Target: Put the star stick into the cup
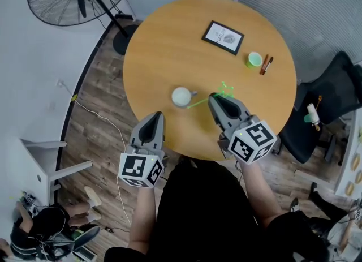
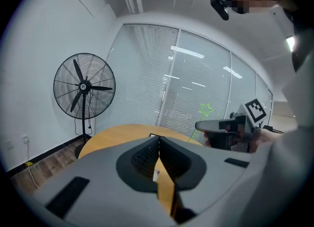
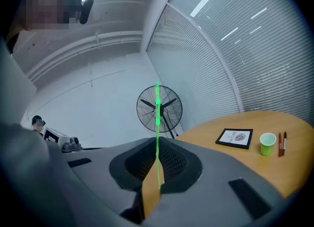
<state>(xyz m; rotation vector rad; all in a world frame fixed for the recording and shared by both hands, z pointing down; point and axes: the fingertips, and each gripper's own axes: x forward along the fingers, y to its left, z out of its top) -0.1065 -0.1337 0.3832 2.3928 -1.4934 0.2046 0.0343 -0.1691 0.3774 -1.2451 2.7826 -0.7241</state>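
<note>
Right gripper (image 1: 215, 98) pinches the star stick (image 1: 198, 103), left gripper (image 1: 153, 116) closed and empty: steer the stick's free end squarely over the white cup (image 1: 182, 96).

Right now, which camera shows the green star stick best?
The head view: the star stick shows whole, pinched in the right gripper. The left gripper view catches just star and some stem; the right gripper view, only stem.

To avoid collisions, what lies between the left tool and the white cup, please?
Only bare table separates the left tool and white cup, per the head view.
</note>
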